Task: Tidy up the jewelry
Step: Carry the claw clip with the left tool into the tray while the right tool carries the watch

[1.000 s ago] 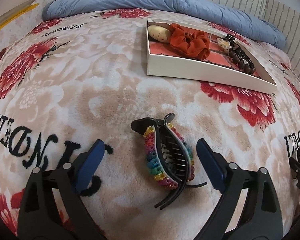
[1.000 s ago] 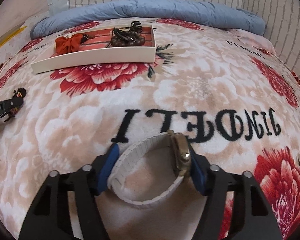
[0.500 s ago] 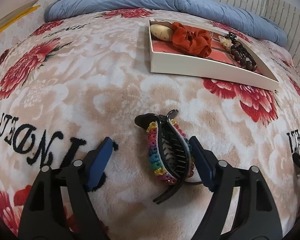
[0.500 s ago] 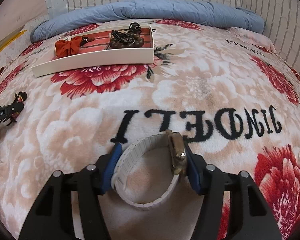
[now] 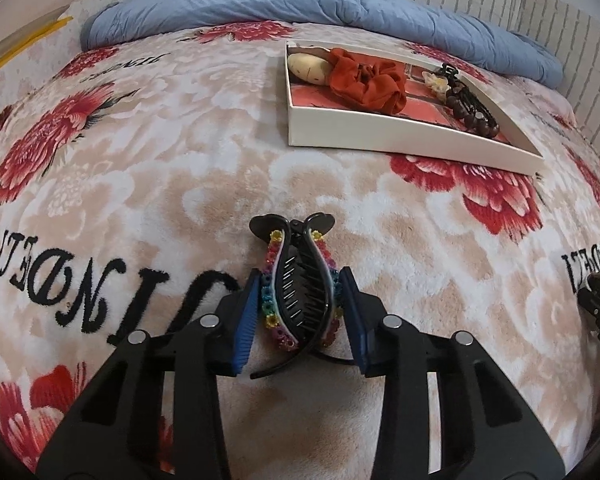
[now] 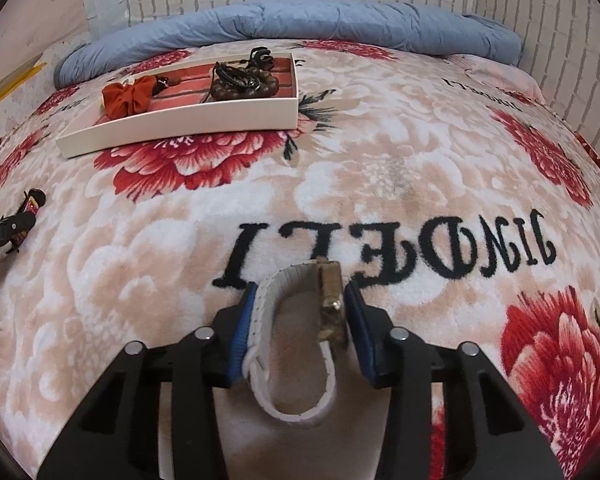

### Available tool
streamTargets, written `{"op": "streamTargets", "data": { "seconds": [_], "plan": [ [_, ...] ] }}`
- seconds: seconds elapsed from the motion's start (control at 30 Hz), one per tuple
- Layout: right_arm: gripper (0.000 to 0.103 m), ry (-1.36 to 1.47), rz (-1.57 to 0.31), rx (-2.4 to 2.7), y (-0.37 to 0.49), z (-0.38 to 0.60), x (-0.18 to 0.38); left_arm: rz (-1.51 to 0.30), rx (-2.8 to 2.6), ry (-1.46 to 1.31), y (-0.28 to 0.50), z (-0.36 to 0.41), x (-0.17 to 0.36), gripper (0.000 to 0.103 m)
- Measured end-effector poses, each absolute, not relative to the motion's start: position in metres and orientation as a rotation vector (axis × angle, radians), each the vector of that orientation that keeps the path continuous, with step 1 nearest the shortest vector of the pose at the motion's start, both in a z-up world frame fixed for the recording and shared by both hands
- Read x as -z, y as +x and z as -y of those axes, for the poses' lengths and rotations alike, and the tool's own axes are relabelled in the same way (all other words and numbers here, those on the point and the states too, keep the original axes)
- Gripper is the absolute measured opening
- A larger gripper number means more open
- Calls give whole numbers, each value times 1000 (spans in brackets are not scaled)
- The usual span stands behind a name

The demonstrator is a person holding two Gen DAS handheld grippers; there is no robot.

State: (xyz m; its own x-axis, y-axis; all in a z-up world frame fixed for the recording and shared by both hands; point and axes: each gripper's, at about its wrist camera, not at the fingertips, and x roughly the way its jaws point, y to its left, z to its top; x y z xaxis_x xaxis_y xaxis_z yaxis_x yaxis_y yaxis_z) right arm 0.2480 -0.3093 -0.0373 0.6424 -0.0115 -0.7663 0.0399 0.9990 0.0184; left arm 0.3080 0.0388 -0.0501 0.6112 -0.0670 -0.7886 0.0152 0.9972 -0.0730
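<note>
The hair clip (image 5: 300,292) lies lengthwise between my left tongs (image 5: 300,312), which have just been closing and now pinch its sides. My right tongs (image 6: 298,320), also just closing, squeeze the watch (image 6: 296,340) across its loop. The tray (image 5: 400,138) sits ahead, right of the left tongs.

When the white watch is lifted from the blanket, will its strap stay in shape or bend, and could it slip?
The white watch strap will probably flex: it already looks squeezed narrow between the right hand-held gripper pads, whose jaws have just been closing. The gold case likely weighs down that side, so it may tilt. Slipping seems unlikely.
</note>
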Motion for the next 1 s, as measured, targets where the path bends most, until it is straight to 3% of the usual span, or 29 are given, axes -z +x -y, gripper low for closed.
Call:
{"op": "streamTargets", "data": {
  "seconds": [0.4,1.0],
  "plan": [
    [26,57,-843,42,243,315,30,-902,65,-98,307,-44,48,37],
    [21,114,-807,48,244,336,14,-876,69,-104,306,-48,41,36]
  ]
}}
